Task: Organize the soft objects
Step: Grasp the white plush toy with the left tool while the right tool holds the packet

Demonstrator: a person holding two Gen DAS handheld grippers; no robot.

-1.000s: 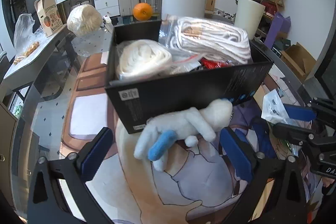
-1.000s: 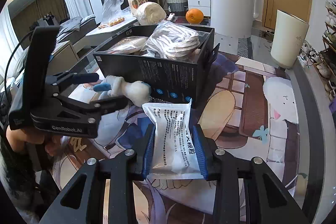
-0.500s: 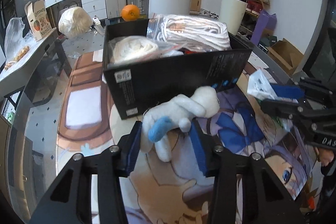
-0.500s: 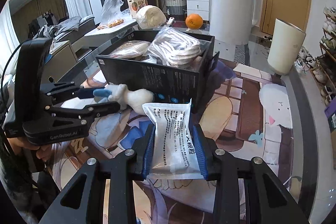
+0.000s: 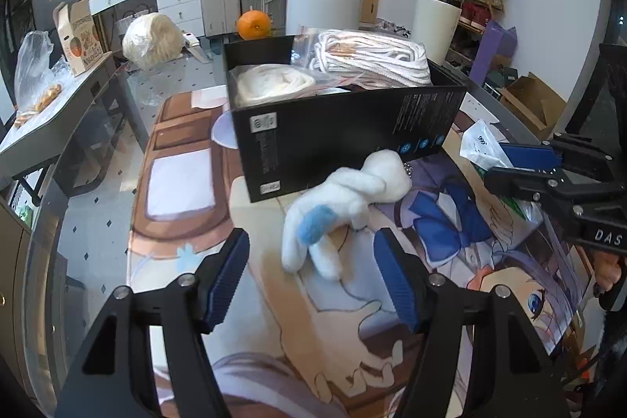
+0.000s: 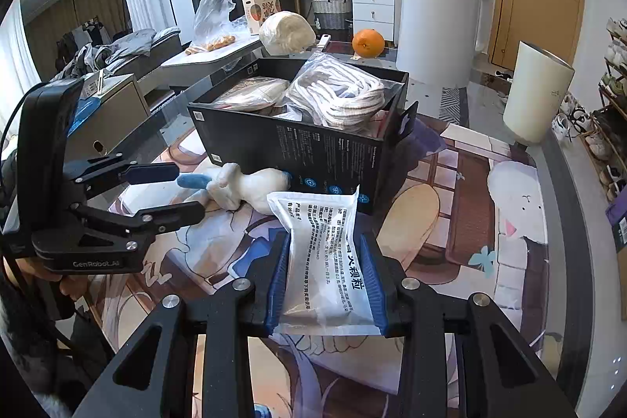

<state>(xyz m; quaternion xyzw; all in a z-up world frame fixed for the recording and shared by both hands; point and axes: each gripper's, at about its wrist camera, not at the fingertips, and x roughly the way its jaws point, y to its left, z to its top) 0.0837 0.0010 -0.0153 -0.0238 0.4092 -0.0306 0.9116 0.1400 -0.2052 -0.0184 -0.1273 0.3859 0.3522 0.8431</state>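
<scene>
black box (image 5: 345,128), landmark: white plush toy (image 5: 345,198) lies against its front wall; left gripper (image 5: 309,277) opening, pads clear of the toy; right gripper (image 6: 325,281) clenched on white packet (image 6: 325,253) before it; orange (image 5: 254,24) behind.

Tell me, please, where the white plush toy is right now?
The white plush toy lies on the printed mat, against the black box's near wall, between the opening left gripper's fingers, untouched.

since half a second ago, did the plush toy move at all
Yes. In the left wrist view the plush toy has slipped forward out of the opening left claw, lying nearer the black box.
</scene>
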